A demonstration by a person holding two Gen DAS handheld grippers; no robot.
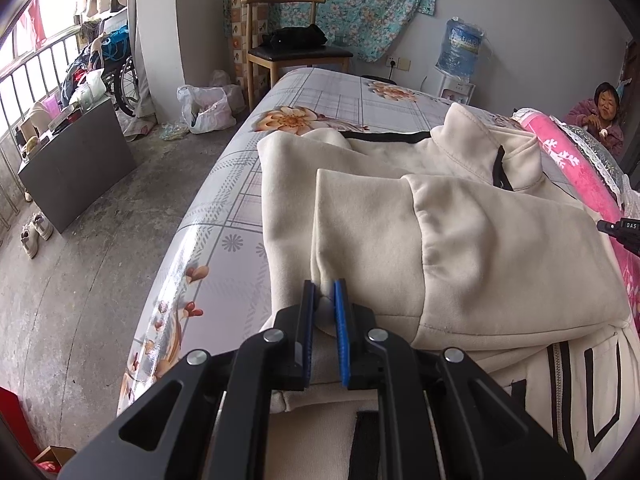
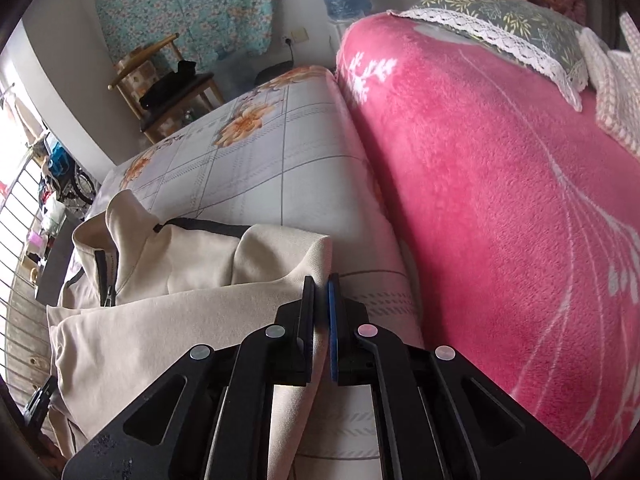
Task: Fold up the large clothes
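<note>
A cream zip-up jacket (image 1: pixel 460 240) with black trim lies on the flowered bed sheet (image 1: pixel 224 208), a sleeve folded across its body. My left gripper (image 1: pixel 324 286) is shut on the cream fabric at the sleeve's near edge. In the right wrist view the jacket (image 2: pixel 168 320) lies at lower left, collar and zipper toward the left. My right gripper (image 2: pixel 321 282) is shut on the jacket's right edge, with cloth between its fingers. The tip of the right gripper shows in the left wrist view (image 1: pixel 620 230) at the far right.
A pink fleece blanket (image 2: pixel 500 200) and a lace-edged pillow (image 2: pixel 500 24) lie to the right of the jacket. A wooden chair (image 1: pixel 296 52), a water dispenser (image 1: pixel 458 60), a plastic bag (image 1: pixel 206 106) and a grey cabinet (image 1: pixel 76 164) stand around the bed. A person (image 1: pixel 600 116) sits at far right.
</note>
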